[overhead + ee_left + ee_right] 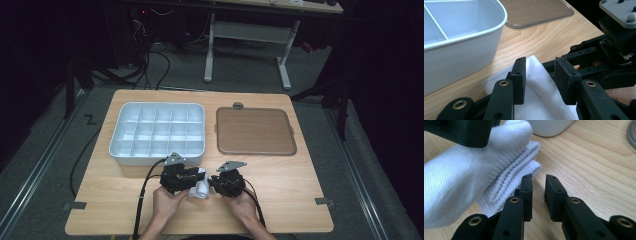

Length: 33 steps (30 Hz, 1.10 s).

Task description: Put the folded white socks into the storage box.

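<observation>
White folded sock [201, 186] lies on the wooden table [295, 180], near the front edge, between the two grippers.

Left gripper [540, 75]: jaws stand apart. In the left gripper view the cloth rises into the gap between the jaws and rests against the inner face of the jaw at 9 o'clock; the jaw at 3 o'clock stands clear of it. The pads do not clamp the fabric.

Right gripper [538, 195]: jaws stand slightly apart with only bare table between them. In the right gripper view the ribbed cuff of the sock lies at 10 o'clock from the jaw tips, touching the outer side of the near jaw or just beside it; which cannot be determined.

In the high view the left gripper [176, 176] sits at 9 o'clock from the sock and the right gripper [226, 181] at 3 o'clock, each held by a hand.

White compartment tray [116, 145] lies at 11 o'clock from the sock, near it. Brown-tinted lid [255, 131] lies at 1 o'clock, farther off, beside the tray.
</observation>
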Each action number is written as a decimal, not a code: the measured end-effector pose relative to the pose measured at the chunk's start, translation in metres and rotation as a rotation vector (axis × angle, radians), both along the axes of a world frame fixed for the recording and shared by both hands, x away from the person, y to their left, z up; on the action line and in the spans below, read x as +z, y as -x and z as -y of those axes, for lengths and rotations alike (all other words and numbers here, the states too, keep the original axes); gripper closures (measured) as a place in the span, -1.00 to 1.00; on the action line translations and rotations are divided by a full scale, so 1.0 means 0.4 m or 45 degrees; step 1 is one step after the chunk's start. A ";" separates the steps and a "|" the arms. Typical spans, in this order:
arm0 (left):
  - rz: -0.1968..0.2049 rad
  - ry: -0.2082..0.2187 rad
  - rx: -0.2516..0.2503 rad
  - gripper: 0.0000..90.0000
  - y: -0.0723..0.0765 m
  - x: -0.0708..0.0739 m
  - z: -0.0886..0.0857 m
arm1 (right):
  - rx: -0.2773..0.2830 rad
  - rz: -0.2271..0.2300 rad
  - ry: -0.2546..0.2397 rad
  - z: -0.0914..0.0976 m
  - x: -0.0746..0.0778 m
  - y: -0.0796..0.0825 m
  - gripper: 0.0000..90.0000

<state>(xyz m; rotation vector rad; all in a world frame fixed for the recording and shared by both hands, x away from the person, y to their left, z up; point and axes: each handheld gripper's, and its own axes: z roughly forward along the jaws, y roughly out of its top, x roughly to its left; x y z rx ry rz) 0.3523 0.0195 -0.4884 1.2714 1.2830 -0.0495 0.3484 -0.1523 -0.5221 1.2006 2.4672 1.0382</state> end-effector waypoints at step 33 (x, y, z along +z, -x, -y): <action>0.055 -0.070 0.060 0.16 0.013 0.005 -0.039 | -0.009 0.013 -0.011 0.013 0.009 0.006 0.64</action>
